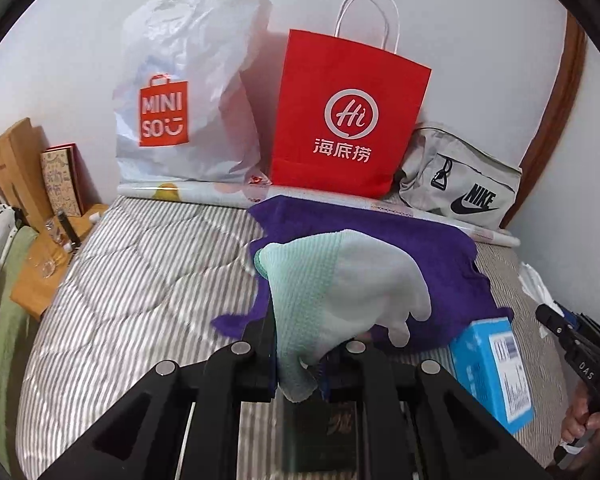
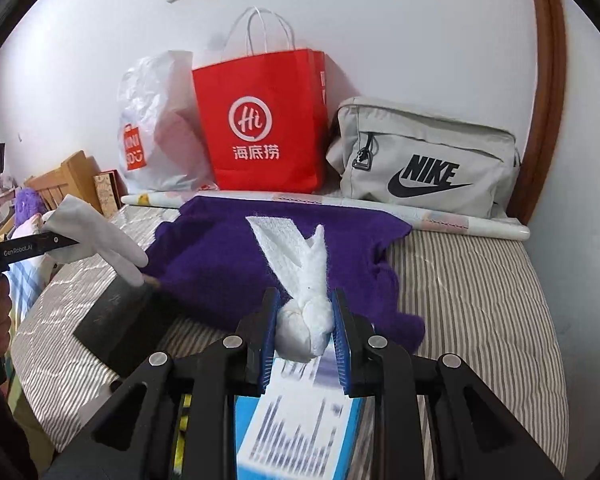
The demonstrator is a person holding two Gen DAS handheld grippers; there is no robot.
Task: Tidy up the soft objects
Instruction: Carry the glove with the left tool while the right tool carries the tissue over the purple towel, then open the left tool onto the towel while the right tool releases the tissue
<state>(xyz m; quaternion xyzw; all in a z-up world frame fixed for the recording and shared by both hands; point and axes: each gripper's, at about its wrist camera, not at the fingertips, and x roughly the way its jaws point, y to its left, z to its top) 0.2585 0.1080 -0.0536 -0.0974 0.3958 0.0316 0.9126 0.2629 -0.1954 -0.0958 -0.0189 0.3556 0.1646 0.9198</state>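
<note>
Gloves and cloths are the soft things here. One white glove (image 1: 340, 300) hangs from the left gripper (image 1: 300, 364), whose fingers pinch its cuff tight. It dangles over the purple towel (image 2: 228, 256) on the striped bed (image 2: 472, 280). The right gripper (image 2: 306, 328) has its blue pads (image 2: 269, 340) squeezed on a knotted white cloth (image 2: 304, 304), held above the blue box (image 2: 300, 420). A black book (image 2: 116, 320) lies on the bed beside the towel. By the wall stand a red paper bag (image 2: 260, 120), a white plastic bag (image 1: 188, 92) and a grey Nike bag (image 2: 424, 160).
</note>
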